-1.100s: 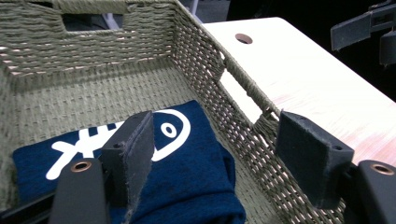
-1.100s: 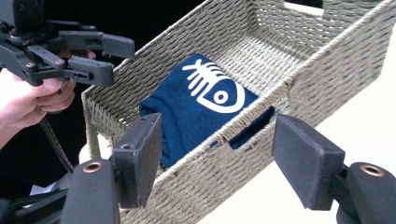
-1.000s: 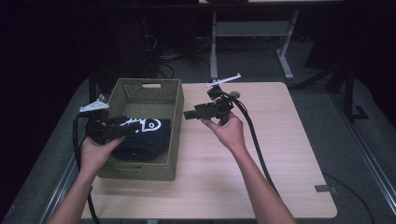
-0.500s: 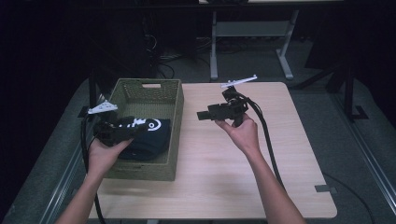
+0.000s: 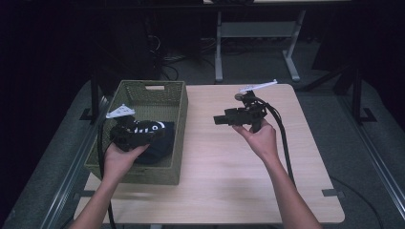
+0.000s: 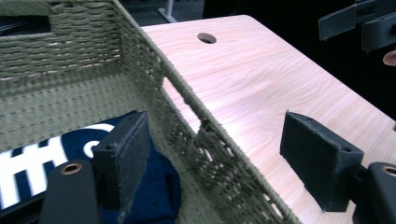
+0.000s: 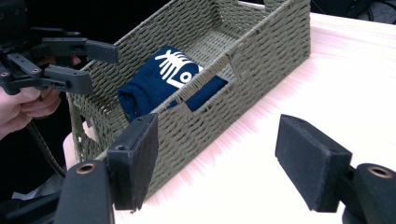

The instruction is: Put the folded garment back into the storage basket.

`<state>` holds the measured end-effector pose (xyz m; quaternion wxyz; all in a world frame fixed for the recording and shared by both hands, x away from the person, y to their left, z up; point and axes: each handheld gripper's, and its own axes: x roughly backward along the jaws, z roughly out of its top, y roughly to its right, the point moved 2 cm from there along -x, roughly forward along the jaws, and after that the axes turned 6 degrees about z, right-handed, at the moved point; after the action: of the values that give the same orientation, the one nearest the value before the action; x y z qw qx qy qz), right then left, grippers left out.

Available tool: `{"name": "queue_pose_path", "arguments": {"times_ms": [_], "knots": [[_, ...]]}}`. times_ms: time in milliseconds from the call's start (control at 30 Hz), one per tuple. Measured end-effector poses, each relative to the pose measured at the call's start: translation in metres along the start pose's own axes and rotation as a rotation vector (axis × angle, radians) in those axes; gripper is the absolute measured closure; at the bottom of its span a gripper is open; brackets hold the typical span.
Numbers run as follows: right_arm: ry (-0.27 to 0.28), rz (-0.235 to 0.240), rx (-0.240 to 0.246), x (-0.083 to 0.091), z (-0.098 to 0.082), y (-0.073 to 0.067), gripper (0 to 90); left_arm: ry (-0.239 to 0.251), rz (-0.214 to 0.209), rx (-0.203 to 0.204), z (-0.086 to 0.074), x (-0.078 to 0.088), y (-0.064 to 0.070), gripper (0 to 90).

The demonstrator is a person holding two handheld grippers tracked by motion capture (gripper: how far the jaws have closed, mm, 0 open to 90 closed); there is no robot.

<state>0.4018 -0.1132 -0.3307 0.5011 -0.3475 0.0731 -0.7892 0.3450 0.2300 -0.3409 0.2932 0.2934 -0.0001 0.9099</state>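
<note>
Looks like a drop-off just wrapped: navy cloth (image 7: pixel 161 86) sitting folded inside the woven basket (image 5: pixel 179 119), right under the left tongs (image 5: pixel 143 138), spread and empty. Right tongs (image 5: pixel 218 119) over the tabletop (image 5: pixel 215 181), spread too, pointing at the basket.

A pale wood bench (image 5: pixel 229 171) stands lit at centre frame; grey floor (image 5: pixel 258 59) and a metal-legged table frame (image 5: pixel 253 33) recede into darkness above.

The high view looks forward and down over the whole tabletop (image 5: pixel 229 181); both gripper views look close along their jaws, sharing the woven basket (image 7: pixel 261 60).
</note>
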Motion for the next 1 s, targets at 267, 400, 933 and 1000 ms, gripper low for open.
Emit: {"name": "queue_pose_path", "arguments": {"times_ms": [267, 400, 933, 1000], "knots": [[0.011, -0.016, -0.013, 0.018, -0.012, 0.009, 28.9, -0.001, -0.008, 0.003, -0.002, -0.008, 0.012, 23.9], [0.017, -0.021, -0.020, 0.027, -0.017, 0.015, 28.8, -0.002, -0.010, 0.001, -0.002, -0.013, 0.017, 23.9], [0.041, -0.058, -0.059, 0.064, -0.042, 0.036, 28.6, 0.006, -0.073, -0.023, 0.002, -0.039, 0.058, 23.7], [0.049, -0.061, -0.073, 0.069, -0.047, 0.038, 28.6, 0.009, -0.079, -0.037, 0.002, -0.042, 0.066, 24.0]]}}
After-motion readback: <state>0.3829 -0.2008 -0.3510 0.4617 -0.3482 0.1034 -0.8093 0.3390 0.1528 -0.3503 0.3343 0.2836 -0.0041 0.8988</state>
